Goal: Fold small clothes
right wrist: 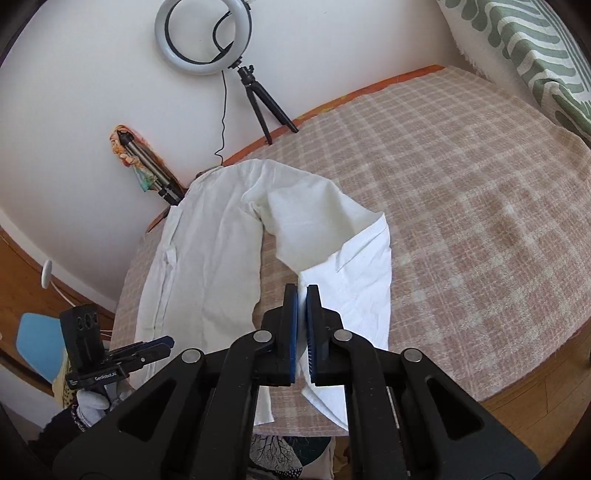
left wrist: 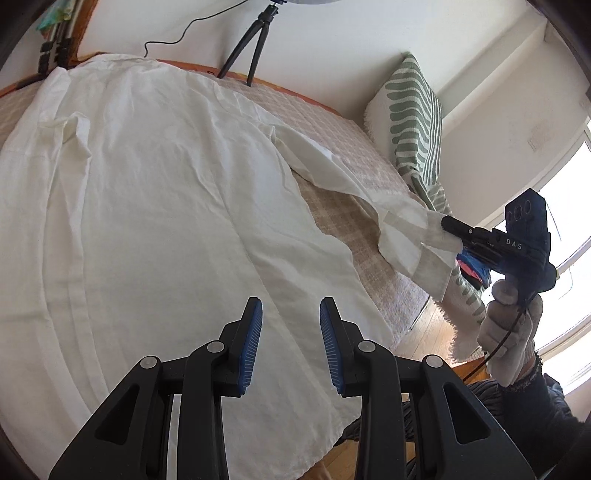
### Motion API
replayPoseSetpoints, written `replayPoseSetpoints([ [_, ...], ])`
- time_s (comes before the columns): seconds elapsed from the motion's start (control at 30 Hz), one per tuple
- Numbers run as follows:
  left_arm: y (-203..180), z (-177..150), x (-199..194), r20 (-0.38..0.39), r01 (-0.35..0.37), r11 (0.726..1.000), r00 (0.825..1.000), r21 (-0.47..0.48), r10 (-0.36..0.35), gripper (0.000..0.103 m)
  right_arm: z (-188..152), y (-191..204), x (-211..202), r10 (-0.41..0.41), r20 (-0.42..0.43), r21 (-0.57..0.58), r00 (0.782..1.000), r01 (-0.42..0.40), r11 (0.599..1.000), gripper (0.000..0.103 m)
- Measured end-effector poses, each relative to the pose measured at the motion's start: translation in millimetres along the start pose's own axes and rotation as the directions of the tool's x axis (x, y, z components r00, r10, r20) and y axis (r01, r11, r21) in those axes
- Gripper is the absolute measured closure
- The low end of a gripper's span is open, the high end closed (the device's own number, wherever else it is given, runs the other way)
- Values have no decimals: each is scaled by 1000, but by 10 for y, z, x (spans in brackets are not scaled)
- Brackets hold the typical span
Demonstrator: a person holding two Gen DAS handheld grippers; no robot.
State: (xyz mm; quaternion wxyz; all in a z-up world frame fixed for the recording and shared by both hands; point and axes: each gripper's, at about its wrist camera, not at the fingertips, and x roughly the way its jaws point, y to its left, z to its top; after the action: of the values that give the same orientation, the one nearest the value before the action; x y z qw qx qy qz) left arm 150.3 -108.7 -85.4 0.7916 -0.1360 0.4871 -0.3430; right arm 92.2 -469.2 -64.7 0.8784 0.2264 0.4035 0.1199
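A white long-sleeved shirt (left wrist: 147, 192) lies spread on a checked beige bedspread (left wrist: 354, 155); it also shows in the right wrist view (right wrist: 207, 251). My left gripper (left wrist: 291, 310) is open and empty, hovering over the shirt's lower part. My right gripper (right wrist: 302, 295) is shut on the cuff of the shirt's sleeve (right wrist: 354, 273) and holds it lifted off the bed; in the left wrist view the right gripper (left wrist: 452, 230) shows at the right with the sleeve (left wrist: 406, 229) stretched out to it. The left gripper shows at the lower left of the right wrist view (right wrist: 162, 345).
A ring light (right wrist: 204, 35) on a small tripod (right wrist: 266, 103) stands at the bed's far edge by the wall. A green-patterned pillow (left wrist: 413, 122) leans at the right end. The bed's near edge drops to a wooden floor (left wrist: 428, 325). A blue chair (right wrist: 37, 339) stands at the left.
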Motion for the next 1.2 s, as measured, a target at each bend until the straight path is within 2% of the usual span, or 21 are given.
replayPoseSetpoints([
  [0.07,58,8,-40,16,-11,1000,1000,-18,11,73,-130,282,140,62,-49,-49,997,-65,997,97],
  [0.17,121,12,-103,34,-17,999,999,-40,18,73,-417,673,315,132,-147,-139,980,-152,979,97],
  [0.27,177,-14,-134,39,3,997,999,-76,0,73,-688,974,532,145,-249,-230,958,-204,952,97],
  [0.4,162,-73,-81,20,29,994,999,-102,-28,73,-909,1092,756,117,-348,-299,930,-228,927,94],
  [0.5,47,-112,-31,-6,68,994,998,-82,-69,73,-862,1039,722,144,-380,-285,914,-264,921,82],
  [0.57,-52,-129,-1,-12,77,995,997,-56,-78,69,-766,970,603,179,-363,-280,915,-290,915,64],
  [0.63,-143,-132,50,-20,88,995,996,-36,-89,59,-609,918,499,187,-318,-285,929,-282,916,58],
  [0.8,-386,-126,242,-68,96,995,993,27,-94,57,27,596,445,115,-198,-222,974,-159,962,58],
  [0.93,-508,-137,363,-72,84,993,994,81,-78,57,676,288,730,26,-162,-144,986,-50,988,58],
  [1.03,-480,-158,452,-84,131,990,988,55,-126,61,1105,31,1093,-3,-174,-68,985,-9,998,58],
  [1.07,-457,-163,481,-87,140,989,987,43,-136,70,1213,-62,1216,13,-182,-22,983,-17,1000,58],
  [1.1,-419,-154,510,-95,143,989,986,33,-139,88,1301,-144,1356,46,-192,32,980,-40,999,58],
  [1.13,-394,-152,538,-101,139,990,986,26,-136,97,1370,-224,1484,67,-192,78,979,-53,996,58],
  [1.2,-345,-144,550,-92,147,989,985,6,-146,99,1461,-305,1749,64,-199,116,978,-42,992,58],
])
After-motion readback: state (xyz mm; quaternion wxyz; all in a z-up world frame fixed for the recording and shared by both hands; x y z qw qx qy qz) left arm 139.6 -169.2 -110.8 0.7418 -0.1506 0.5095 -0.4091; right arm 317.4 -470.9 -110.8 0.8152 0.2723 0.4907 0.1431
